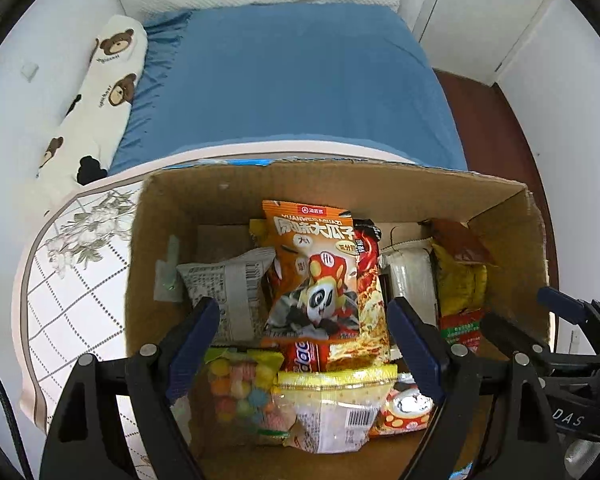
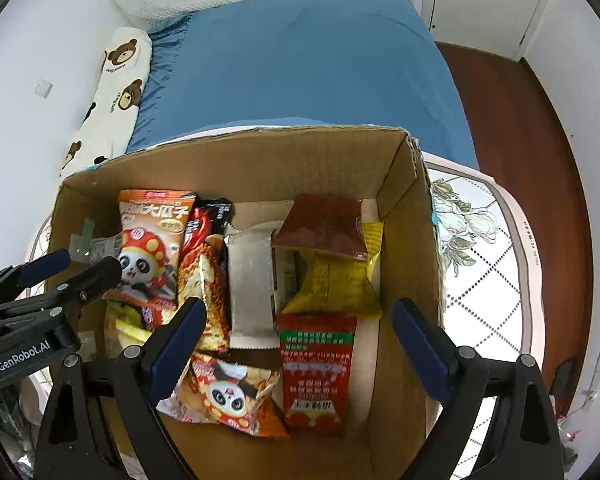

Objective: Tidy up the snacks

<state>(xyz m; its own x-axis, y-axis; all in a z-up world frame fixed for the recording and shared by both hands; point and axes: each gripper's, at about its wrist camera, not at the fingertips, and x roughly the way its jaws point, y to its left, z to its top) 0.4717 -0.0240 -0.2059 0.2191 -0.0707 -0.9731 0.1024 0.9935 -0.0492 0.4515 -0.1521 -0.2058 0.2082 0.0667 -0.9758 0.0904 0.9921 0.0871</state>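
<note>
Left wrist view: left gripper (image 1: 304, 320) jaws wide, released, nothing clamped, pointing steeply down into cardboard box (image 1: 340, 180). Orange panda seed bag (image 1: 316, 264) between fingers, untouched; candy bag (image 1: 240, 392) at 7 o'clock.

Right wrist view: right gripper (image 2: 300, 328) spread wide, empty, aimed steeply down. Red packet (image 2: 316, 372) at 6 o'clock, yellow bag (image 2: 336, 284) at centre; left gripper at 9 o'clock.

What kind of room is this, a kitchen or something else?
Most likely a bedroom: a bed with a blue sheet, a bear-print pillow against the wall, and a cardboard box of snacks at its foot.
</note>
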